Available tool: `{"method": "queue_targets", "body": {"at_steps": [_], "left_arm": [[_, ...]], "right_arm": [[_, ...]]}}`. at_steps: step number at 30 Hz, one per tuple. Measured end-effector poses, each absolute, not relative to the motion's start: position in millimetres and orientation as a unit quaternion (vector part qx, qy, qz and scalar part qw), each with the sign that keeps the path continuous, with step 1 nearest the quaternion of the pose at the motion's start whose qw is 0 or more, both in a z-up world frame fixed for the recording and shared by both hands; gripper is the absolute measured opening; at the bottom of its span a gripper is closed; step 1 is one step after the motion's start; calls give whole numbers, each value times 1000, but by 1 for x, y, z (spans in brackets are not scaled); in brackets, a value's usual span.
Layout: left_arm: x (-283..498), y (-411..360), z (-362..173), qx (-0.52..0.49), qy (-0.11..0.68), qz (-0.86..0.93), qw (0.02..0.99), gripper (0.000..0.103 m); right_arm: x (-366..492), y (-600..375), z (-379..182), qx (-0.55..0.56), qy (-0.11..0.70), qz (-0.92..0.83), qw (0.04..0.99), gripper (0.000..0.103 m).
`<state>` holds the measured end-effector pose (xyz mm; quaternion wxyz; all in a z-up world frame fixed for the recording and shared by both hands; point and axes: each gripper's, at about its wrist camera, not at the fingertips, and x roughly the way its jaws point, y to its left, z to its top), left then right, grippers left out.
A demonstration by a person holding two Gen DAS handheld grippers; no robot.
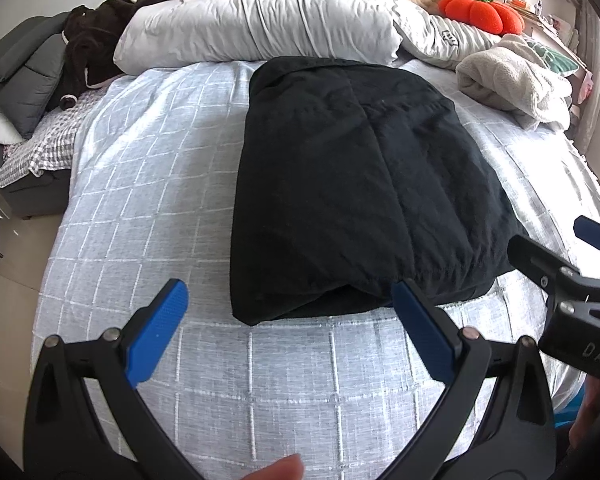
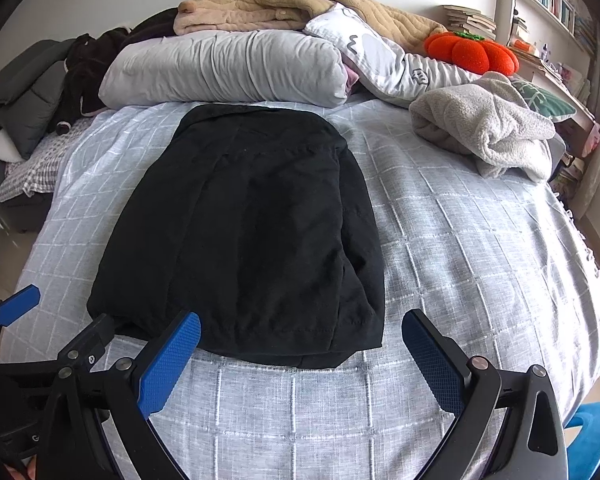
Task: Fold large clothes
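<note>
A cluttered bed against a white wall

A pale grid-patterned bedspread (image 2: 440,240) is spread over the bed. A grey rolled duvet (image 2: 224,68) is laid across its head, with a beige quilted garment (image 2: 284,4) heaped on top. An orange pumpkin cushion (image 2: 472,54) and a crumpled grey fleece (image 2: 488,132) are seen on the right; dark clothing (image 1: 88,48) is piled at the left. Stacked books (image 2: 470,20) are kept behind.
</note>
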<state>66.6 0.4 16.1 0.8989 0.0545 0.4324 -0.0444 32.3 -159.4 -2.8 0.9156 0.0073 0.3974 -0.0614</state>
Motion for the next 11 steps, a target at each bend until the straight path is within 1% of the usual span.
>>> {"method": "queue_targets", "body": {"at_steps": [11], "left_arm": [[65, -1, 15, 61, 433, -45, 898, 102]], "right_arm": [[32, -160, -4, 6, 398, -64, 915, 102]]}}
